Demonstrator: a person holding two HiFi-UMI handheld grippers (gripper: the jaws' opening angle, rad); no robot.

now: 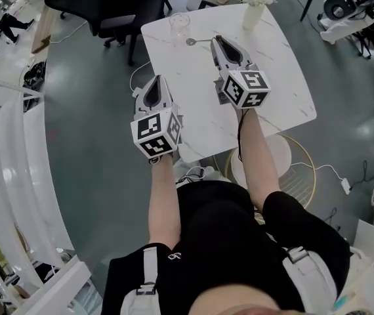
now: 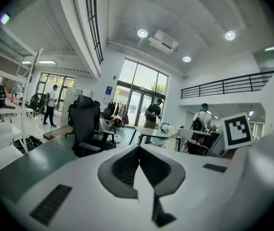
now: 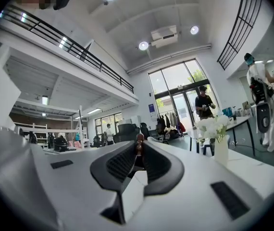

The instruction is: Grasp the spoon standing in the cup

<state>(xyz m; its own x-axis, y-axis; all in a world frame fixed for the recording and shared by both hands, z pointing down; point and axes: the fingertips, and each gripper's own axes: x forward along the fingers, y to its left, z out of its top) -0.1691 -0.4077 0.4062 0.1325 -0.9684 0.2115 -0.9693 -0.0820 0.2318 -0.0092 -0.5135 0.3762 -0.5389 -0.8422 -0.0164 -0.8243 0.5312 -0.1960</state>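
Note:
A clear glass cup (image 1: pixel 179 23) stands near the far edge of the white marble table (image 1: pixel 285 90), and nothing stands in it. The metal spoon (image 1: pixel 198 42) lies level just right of the cup, bowl toward the cup. My right gripper (image 1: pixel 216 40) is shut on its handle end. In the right gripper view a thin brownish piece of the spoon (image 3: pixel 139 142) shows pinched between the jaw tips of my right gripper (image 3: pixel 139 150). My left gripper (image 1: pixel 155 92) hovers at the table's near left edge, away from cup and spoon. The jaws of my left gripper (image 2: pixel 138 149) meet with nothing between them.
A white vase of white flowers (image 1: pixel 253 6) stands at the table's far right, close beyond my right gripper; the vase (image 3: pixel 221 150) also shows in the right gripper view. Black office chairs (image 1: pixel 111 5) are behind the table. A round wire stool (image 1: pixel 298 172) sits below its near right corner.

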